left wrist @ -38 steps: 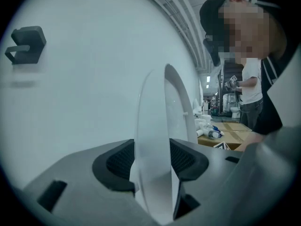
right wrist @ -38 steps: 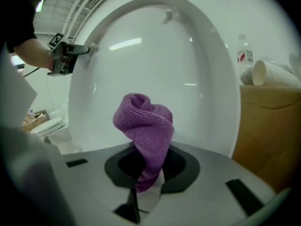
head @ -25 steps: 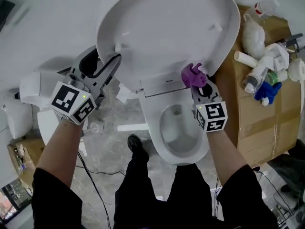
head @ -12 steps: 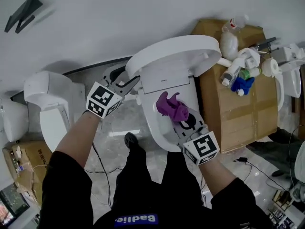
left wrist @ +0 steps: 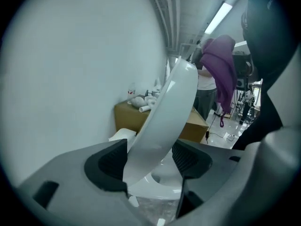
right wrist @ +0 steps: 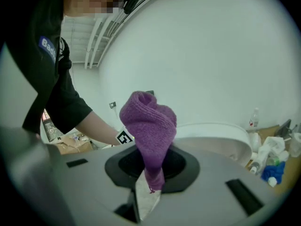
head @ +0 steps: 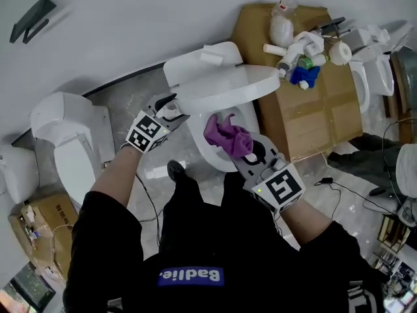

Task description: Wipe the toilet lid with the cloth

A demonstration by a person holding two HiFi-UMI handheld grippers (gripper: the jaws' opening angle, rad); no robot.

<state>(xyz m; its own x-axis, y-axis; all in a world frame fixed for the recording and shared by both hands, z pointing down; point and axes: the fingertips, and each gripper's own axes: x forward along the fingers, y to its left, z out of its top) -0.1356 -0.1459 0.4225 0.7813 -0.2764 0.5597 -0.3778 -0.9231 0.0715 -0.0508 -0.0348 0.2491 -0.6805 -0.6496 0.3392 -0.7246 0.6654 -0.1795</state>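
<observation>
The white toilet lid (head: 221, 83) hangs half lowered over the bowl (head: 199, 141). My left gripper (head: 171, 109) is at the lid's left edge. In the left gripper view that lid edge (left wrist: 174, 102) runs between the jaws of the left gripper (left wrist: 149, 159). Those jaws have just been opening and look slack around the edge. My right gripper (head: 244, 150) is held up in front of the bowl, shut on a bunched purple cloth (head: 227, 135). In the right gripper view the cloth (right wrist: 148, 121) sticks up out of the right gripper (right wrist: 149, 166).
A cardboard box (head: 306, 109) stands right of the toilet, with bottles and tubes (head: 300, 51) on top. Another white toilet (head: 71, 142) stands at the left and more fixtures (head: 368, 70) at the far right. Cables lie on the floor. The wall is close behind the cistern (head: 199, 60).
The lid has swung down from upright to about half lowered, with my left gripper following its edge. My right gripper has lifted away from the seat hinge, still holding the cloth.
</observation>
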